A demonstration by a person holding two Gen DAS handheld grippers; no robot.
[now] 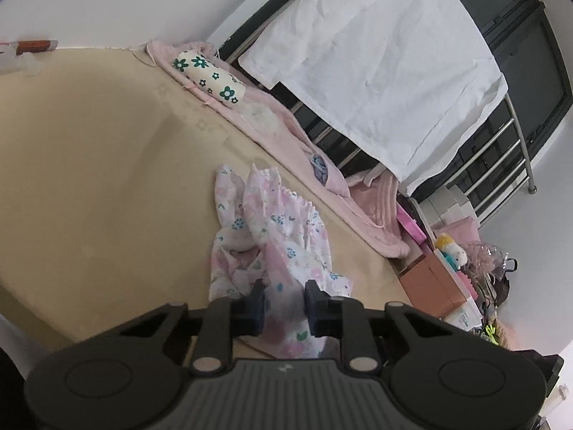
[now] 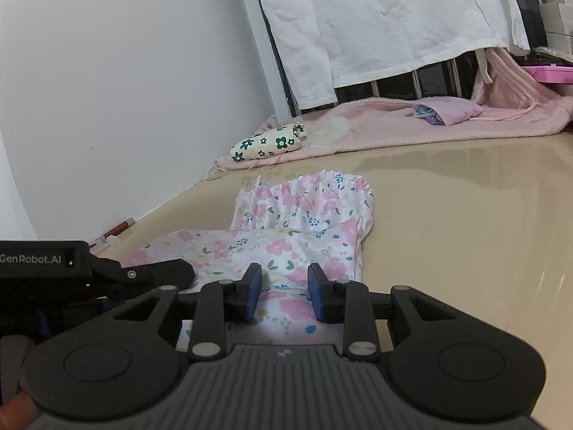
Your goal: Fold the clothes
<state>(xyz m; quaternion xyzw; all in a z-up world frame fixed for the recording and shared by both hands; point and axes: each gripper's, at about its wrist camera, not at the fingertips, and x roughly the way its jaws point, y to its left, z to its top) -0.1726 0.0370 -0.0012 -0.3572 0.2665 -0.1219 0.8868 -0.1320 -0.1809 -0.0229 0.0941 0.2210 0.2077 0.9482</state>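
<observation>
A pink-and-white floral garment [image 1: 272,222] lies crumpled on the beige surface [image 1: 89,179]. In the left wrist view its near end rises into my left gripper [image 1: 285,299], whose blue pads are closed on a bunch of the fabric. In the right wrist view the same garment [image 2: 304,208] spreads ahead, elastic waistband at the far end. My right gripper [image 2: 283,288] sits low on its near edge, shut with cloth filling the gap between the pads. The left tool's labelled black housing [image 2: 43,261] shows close by on the left.
A pink blanket [image 1: 286,136] runs along the far edge with a flower-print roll [image 1: 211,75] on it. A white sheet [image 1: 376,61] hangs over a metal rail. Boxes and toys [image 1: 437,279] crowd the right. A white wall [image 2: 125,89] borders the surface.
</observation>
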